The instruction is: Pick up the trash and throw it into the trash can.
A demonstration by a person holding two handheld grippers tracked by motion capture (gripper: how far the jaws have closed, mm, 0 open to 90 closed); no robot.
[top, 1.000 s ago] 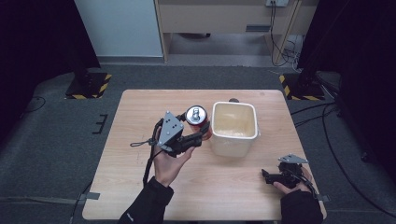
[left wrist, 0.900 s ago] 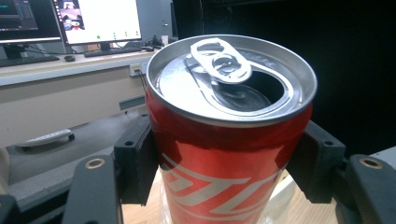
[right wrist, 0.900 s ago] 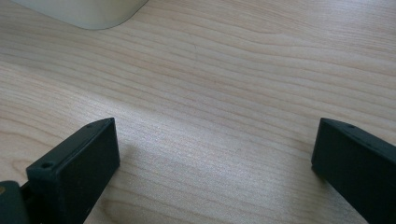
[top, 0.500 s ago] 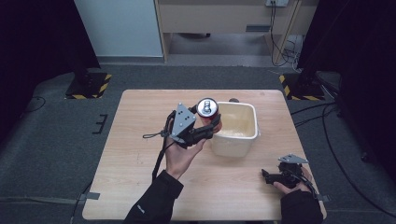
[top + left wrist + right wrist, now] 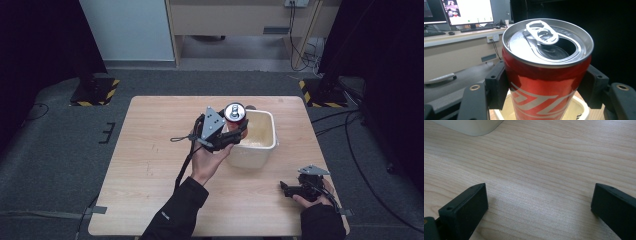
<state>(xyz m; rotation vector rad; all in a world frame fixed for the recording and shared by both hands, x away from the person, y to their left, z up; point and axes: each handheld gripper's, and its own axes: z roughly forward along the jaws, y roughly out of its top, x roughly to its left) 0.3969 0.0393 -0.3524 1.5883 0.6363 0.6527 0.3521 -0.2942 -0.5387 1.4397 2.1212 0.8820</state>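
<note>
An opened red soda can with a silver top is clamped upright between the jaws of my left gripper. The can hangs over the near left rim of a cream plastic tub that stands in the middle of the wooden table; the tub's inside shows below the can. My right gripper rests low at the table's front right, its jaws wide apart over bare wood with nothing between them.
The tub's rounded corner lies beyond the right gripper. A dark small object peeks out behind the tub. Black stands with striped bases flank the table on grey floor. A desk with monitors stands in the background.
My left gripper has carried the can to the right and slightly away, from beside the tub's left wall to above its rim. The right gripper has stayed put.
</note>
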